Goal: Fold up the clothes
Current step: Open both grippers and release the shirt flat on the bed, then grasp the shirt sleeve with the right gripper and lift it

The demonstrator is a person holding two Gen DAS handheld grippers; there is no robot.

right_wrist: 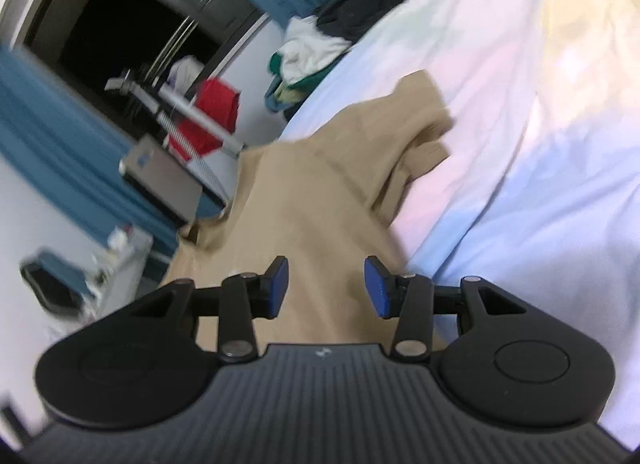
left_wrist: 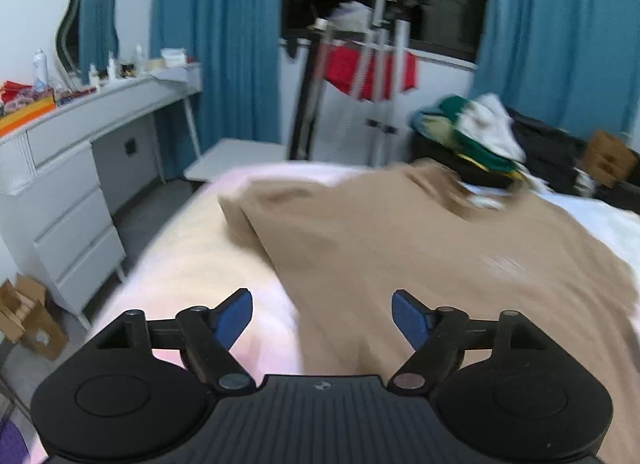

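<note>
Now both tongs, left [left_wrist: 322, 314] and right [right_wrist: 326, 286], gape empty over shirt [left_wrist: 420, 248] on bed [left_wrist: 192, 248]; pinch opposite edges evenly

Left gripper [left_wrist: 322, 318] fingers spread wide, empty; right gripper [right_wrist: 326, 286] tilted, fingers parted, empty

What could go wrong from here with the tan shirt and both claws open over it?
1. The tan shirt already lies rumpled, one sleeve bunched; a pinch from the left claw or right claw may catch several layers.
2. Both views are motion-blurred, so the hem is hard to judge.
3. The clothes pile sits close behind the shirt; a pull could drag it.
</note>
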